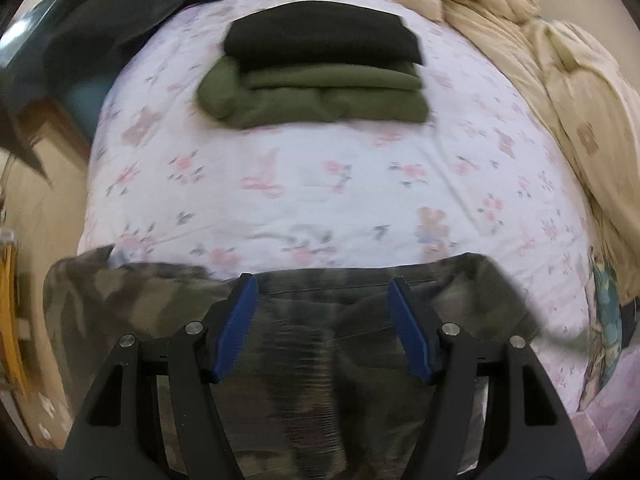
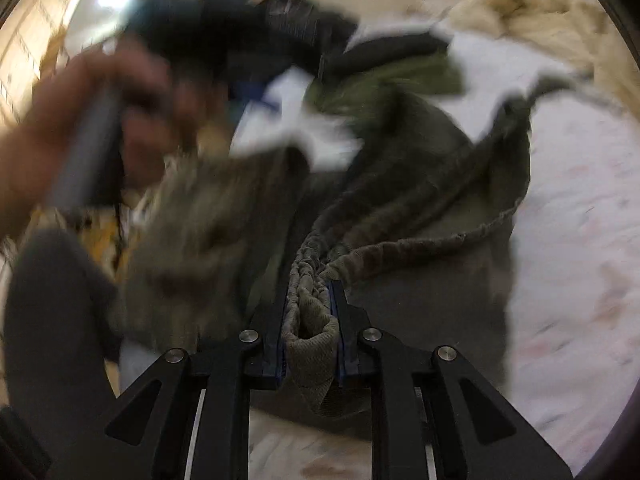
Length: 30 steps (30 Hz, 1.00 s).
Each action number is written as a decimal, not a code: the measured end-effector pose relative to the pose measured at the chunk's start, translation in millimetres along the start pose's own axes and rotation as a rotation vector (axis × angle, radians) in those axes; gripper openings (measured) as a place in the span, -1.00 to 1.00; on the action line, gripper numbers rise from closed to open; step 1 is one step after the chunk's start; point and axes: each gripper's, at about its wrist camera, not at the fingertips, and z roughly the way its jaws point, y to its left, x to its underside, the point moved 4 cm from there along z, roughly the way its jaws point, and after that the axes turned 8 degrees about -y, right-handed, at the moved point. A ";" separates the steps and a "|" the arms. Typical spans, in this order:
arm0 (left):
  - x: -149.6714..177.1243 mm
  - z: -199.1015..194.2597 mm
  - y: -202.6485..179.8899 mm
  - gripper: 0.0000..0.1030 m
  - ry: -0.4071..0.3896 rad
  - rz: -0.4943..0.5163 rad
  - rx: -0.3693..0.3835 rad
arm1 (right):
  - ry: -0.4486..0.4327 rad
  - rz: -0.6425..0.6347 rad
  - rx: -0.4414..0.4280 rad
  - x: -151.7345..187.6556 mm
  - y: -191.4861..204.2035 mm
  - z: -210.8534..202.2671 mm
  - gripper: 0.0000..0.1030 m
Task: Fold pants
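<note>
Blue-padded right gripper (image 2: pixel 310 308) is clamped on the gathered elastic waistband of the camouflage pants (image 2: pixel 420 184), whose cloth runs away toward 1 o'clock over the floral bedsheet (image 2: pixel 580 240). Left gripper (image 1: pixel 322 312) hangs wide, holding nothing, the pants directly beneath it spreading from 9 to 3 o'clock; it looks the nearer one to take the free edge.

From the left wrist view we see the camouflage-patterned fabric pants (image 1: pixel 280 344) lying across the near edge of the white floral-print bedsheet (image 1: pixel 320 184), directly under the left gripper (image 1: pixel 323 328). Further back on the sheet sits a folded olive-green garment (image 1: pixel 320 104) with a folded black garment (image 1: pixel 324 36) on top. A rumpled beige quilt (image 1: pixel 552 92) lies to the right, a heap of dark clothes (image 1: pixel 120 8) to the back left. The right gripper (image 2: pixel 311 320) has the pants' gathered waistband between its fingers.
</note>
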 end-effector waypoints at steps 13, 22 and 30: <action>35.7 11.5 -61.5 0.38 0.099 0.112 0.273 | 0.145 -0.085 0.067 29.8 23.6 38.0 -0.50; 46.0 40.4 -109.0 0.39 0.020 0.385 -0.052 | 0.124 0.016 0.014 32.1 13.0 32.8 -0.43; 48.4 93.9 -74.4 0.42 0.100 0.542 -0.361 | 0.099 0.072 -0.172 32.7 28.3 6.6 0.20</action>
